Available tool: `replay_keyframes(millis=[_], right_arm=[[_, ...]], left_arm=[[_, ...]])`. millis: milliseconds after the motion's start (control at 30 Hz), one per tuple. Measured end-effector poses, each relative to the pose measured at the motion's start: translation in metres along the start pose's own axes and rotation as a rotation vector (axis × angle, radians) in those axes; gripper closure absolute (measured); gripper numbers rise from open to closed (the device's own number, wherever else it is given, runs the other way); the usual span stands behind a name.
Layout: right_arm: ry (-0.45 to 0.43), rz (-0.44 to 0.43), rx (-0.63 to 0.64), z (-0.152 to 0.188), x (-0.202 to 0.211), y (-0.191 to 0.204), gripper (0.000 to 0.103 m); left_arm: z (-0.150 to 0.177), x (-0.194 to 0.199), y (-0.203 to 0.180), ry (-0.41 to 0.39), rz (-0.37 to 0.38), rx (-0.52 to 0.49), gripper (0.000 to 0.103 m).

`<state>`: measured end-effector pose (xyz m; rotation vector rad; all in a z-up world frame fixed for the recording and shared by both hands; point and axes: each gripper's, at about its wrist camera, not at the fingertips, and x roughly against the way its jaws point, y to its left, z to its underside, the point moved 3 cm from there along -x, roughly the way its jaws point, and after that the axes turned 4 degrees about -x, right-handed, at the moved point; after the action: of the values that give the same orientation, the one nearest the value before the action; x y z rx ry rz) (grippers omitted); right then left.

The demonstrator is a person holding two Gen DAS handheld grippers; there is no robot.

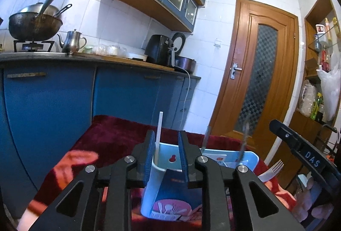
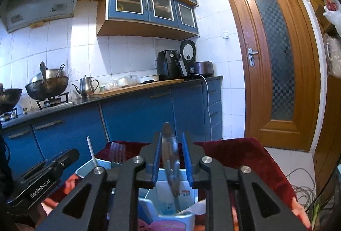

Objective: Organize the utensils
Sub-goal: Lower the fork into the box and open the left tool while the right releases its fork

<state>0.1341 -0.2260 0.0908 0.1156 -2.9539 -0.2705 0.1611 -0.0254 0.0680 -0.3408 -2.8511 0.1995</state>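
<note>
The left tongs [image 1: 166,152] stand a little spread above the near compartment of the pale blue utensil holder [image 1: 251,156]. A white straw-like stick [image 1: 158,135] rises upright between the blue pads [image 1: 150,154], just beside the left one; whether it touches that pad I cannot tell, and the right pad stands clear of it. The stick's lower end sits inside the holder.

The right tongs [image 2: 171,156] are likewise slightly parted over the holder's other end [image 2: 187,218]. A metal utensil [image 2: 170,158], blurred, stands between their pads with its lower end in the holder; neither pad presses on it, and what kind of utensil it is cannot be made out.

In the middle of the holder stands a clear plastic fork [image 2: 117,154], tines up. A white plastic fork [image 1: 272,170] lies just beside the holder on the right, on the dark red velvet cloth [image 1: 119,135] that covers the desk under the holder.

Behind the holder run blue kitchen cabinets [image 2: 136,115]. On their counter, far behind the holder to the left, sit a dark wok [image 1: 35,25] on a gas burner and a steel kettle [image 1: 72,41]; farther right stands a black air fryer [image 1: 159,48]. Right of the holder, at the back, is a wooden door [image 1: 262,64].
</note>
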Motion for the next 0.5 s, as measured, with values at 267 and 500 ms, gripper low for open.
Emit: replay_keyframes(millis=[267, 500], right_arm=[[0.014, -0.011, -0.047, -0.002, 0.035, -0.004, 0.077], [0.049, -0.014, -0.057, 0.000, 0.060, 0.000, 0.077]], left_arm=[[-0.001, 0.017, 0.003, 0.078, 0.021, 0.017, 0.080], [0.000, 0.043, -0.001, 0.132, 0.023, -0.029, 0.080]])
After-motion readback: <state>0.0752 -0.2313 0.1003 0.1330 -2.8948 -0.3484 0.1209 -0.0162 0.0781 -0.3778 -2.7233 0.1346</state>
